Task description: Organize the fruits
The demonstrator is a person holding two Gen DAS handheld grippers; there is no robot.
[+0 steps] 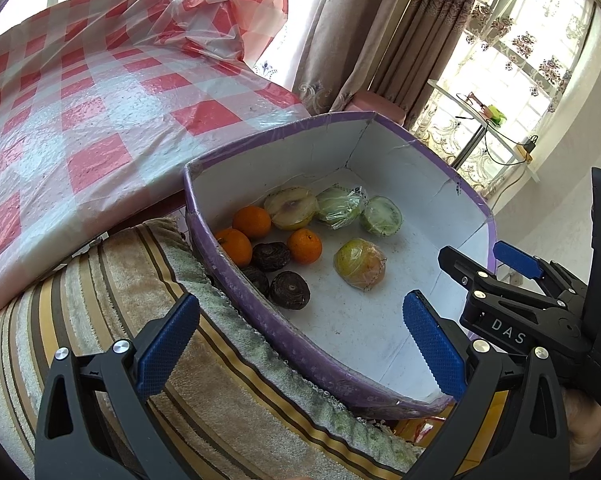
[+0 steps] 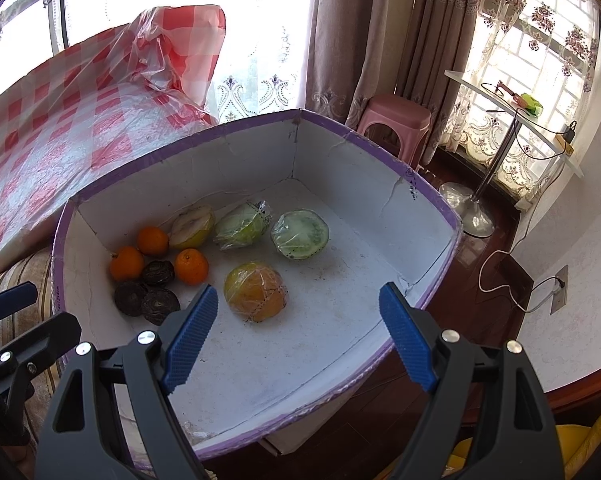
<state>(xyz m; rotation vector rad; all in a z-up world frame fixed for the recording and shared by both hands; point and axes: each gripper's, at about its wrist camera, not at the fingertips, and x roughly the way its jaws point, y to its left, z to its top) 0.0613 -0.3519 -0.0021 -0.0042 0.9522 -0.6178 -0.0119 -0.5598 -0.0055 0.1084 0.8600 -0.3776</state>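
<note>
A purple-rimmed cardboard box (image 1: 236, 276) (image 2: 420, 200) with a white inside holds the fruit. In it lie three oranges (image 1: 304, 246) (image 2: 191, 266), three dark round fruits (image 1: 289, 290) (image 2: 160, 306), a cut pear half (image 1: 290, 208) (image 2: 192, 222), two green plastic-wrapped pieces (image 1: 380, 216) (image 2: 299, 234) and a wrapped yellow-orange fruit (image 1: 359, 263) (image 2: 256, 297). My left gripper (image 1: 300, 344) is open and empty above the box's near rim. My right gripper (image 2: 298, 336) is open and empty over the box floor, just in front of the wrapped yellow-orange fruit; it also shows in the left wrist view (image 1: 508, 268).
The box rests on a striped towel (image 1: 100, 300). A red-and-white checked plastic cloth (image 1: 80, 112) covers the surface to the left. A pink stool (image 2: 394, 120), curtains, a small white table (image 2: 512, 116) and a wall socket with cable (image 2: 558, 290) stand to the right.
</note>
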